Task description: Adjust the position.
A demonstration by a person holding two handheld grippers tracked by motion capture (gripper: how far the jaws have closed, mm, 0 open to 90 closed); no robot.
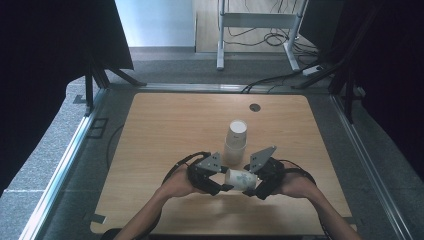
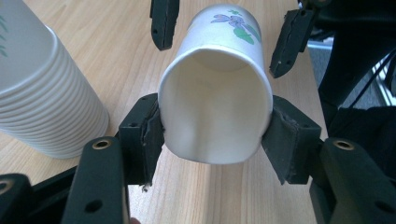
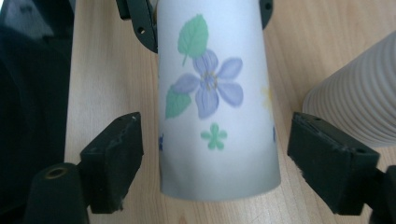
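Note:
A white paper cup point(image 1: 241, 178) printed with flowers lies sideways above the wooden table point(image 1: 165, 130), held between both hands. My left gripper point(image 2: 215, 135) is shut on the cup point(image 2: 215, 116) at its open rim, which is squashed slightly oval. My right gripper point(image 3: 233, 158) stands open around the cup's point(image 3: 215, 93) closed end, with a gap on each side of the wall. In the high view the left gripper point(image 1: 223, 184) and right gripper point(image 1: 254, 186) face each other across the cup. A tall stack of nested cups point(image 1: 236, 140) stands just behind them.
The stack of cups point(image 2: 42, 93) stands close beside the held cup, and its ribbed rims point(image 3: 355, 98) sit near my right jaw. A round cable hole point(image 1: 255, 107) sits near the table's far edge. A metal frame borders the table.

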